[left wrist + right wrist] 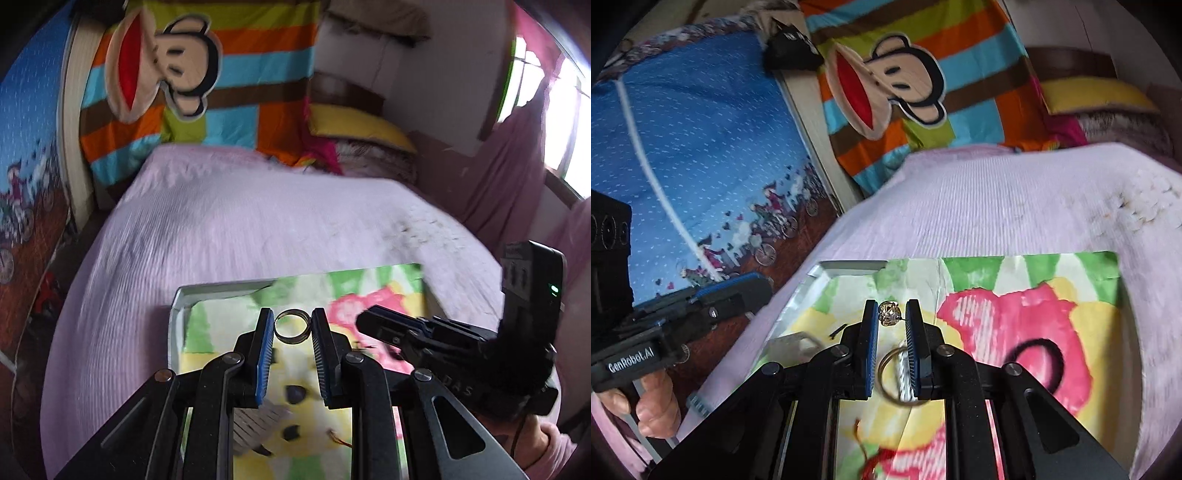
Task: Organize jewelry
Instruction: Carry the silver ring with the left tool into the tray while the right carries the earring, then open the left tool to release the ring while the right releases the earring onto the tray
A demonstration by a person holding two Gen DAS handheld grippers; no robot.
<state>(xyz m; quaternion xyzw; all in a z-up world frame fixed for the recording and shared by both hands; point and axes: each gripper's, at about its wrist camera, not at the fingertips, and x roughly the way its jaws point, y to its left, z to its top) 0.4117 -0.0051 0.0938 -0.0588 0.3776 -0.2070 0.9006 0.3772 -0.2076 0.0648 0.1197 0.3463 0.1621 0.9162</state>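
Bed [221,229] bears cloth-lined tray [177,306].

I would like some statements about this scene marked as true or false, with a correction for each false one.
1. The left gripper holds a ring. True.
2. The right gripper is empty. False: it grips a small gold earring.
3. A colourful cloth lies under both grippers. True.
4. The bed cover is dark green. False: it is pale lilac.
5. A larger ring lies on the cloth below the right gripper. True.
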